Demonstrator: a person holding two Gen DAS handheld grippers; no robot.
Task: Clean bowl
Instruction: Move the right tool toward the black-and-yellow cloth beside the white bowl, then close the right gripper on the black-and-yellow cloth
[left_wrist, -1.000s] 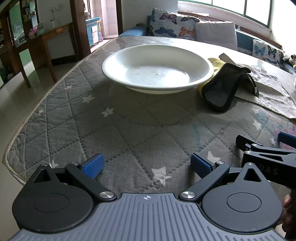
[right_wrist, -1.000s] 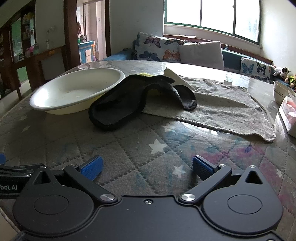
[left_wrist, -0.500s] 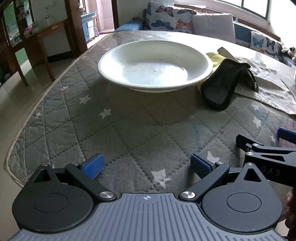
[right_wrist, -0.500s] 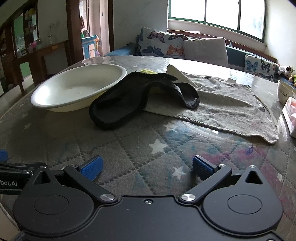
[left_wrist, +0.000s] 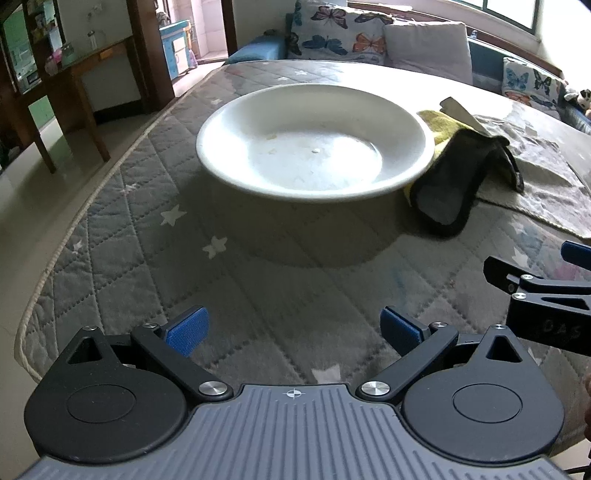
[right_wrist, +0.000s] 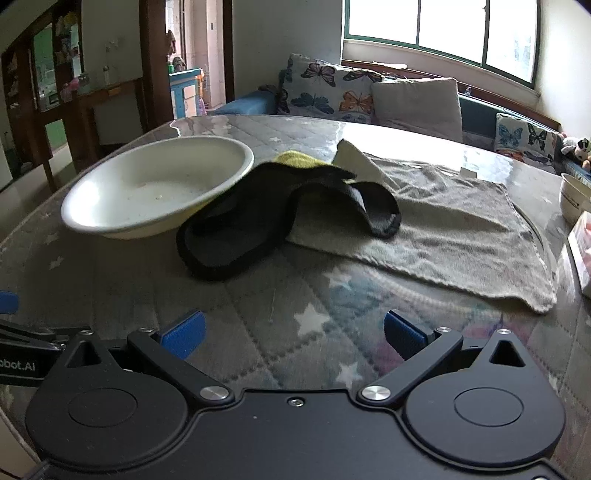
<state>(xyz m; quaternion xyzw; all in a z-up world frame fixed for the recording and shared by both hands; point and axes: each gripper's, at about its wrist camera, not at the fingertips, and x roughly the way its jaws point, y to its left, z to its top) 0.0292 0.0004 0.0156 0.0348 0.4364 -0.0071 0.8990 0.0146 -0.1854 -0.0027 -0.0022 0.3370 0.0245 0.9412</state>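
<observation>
A wide white bowl (left_wrist: 314, 140) (right_wrist: 155, 184) with a few crumbs inside rests on the quilted grey table cover. Against its right rim lies a black scrubbing mitt (left_wrist: 458, 181) (right_wrist: 258, 218) over a yellow cloth (left_wrist: 439, 123) (right_wrist: 295, 157). My left gripper (left_wrist: 293, 328) is open, low over the cover, well short of the bowl. My right gripper (right_wrist: 293, 332) is open too, nearer than the mitt, nothing between its fingers. The right gripper's finger shows at the right edge of the left wrist view.
A grey towel (right_wrist: 443, 229) spreads right of the mitt. A small bowl (right_wrist: 574, 199) and a box sit at the far right table edge. The table's left edge (left_wrist: 92, 192) drops to the floor. A sofa with cushions (right_wrist: 413, 99) stands behind.
Both grippers have moved forward: the bowl and the mitt sit closer and larger in both views. Both stay open.
</observation>
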